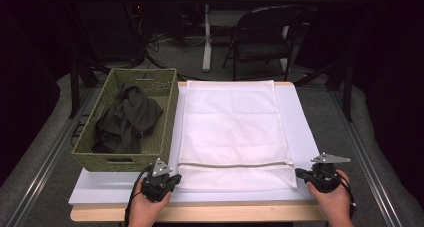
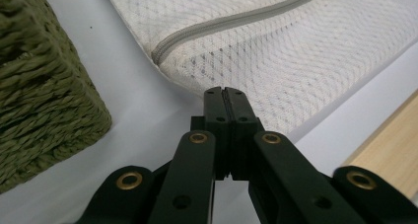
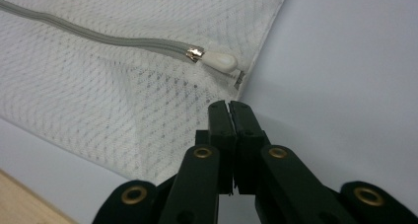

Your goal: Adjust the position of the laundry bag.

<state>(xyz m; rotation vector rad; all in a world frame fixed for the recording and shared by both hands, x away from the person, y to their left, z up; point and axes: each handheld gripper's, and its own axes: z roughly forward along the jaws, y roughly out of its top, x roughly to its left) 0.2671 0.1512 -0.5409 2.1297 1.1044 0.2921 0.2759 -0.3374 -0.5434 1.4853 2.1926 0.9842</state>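
A white mesh laundry bag (image 1: 232, 127) lies flat on the white table cover (image 1: 302, 117), its grey zipper (image 1: 235, 164) running across near the front. My left gripper (image 1: 175, 178) rests at the bag's near-left corner, jaws shut, tips over the mesh (image 2: 276, 51) just below the zipper's end (image 2: 162, 51). My right gripper (image 1: 299, 173) sits at the near-right corner, also shut. In its own view the right gripper's tips (image 3: 228, 104) stop just short of the white zipper pull (image 3: 219, 61). I see nothing pinched between either pair of jaws.
A green woven basket (image 1: 165, 82) holding dark clothing (image 1: 127, 119) stands to the left of the bag, close beside my left gripper (image 2: 226, 91). The table's wooden front edge (image 1: 200, 213) runs just below both hands. A folding chair (image 1: 265, 32) stands beyond the table.
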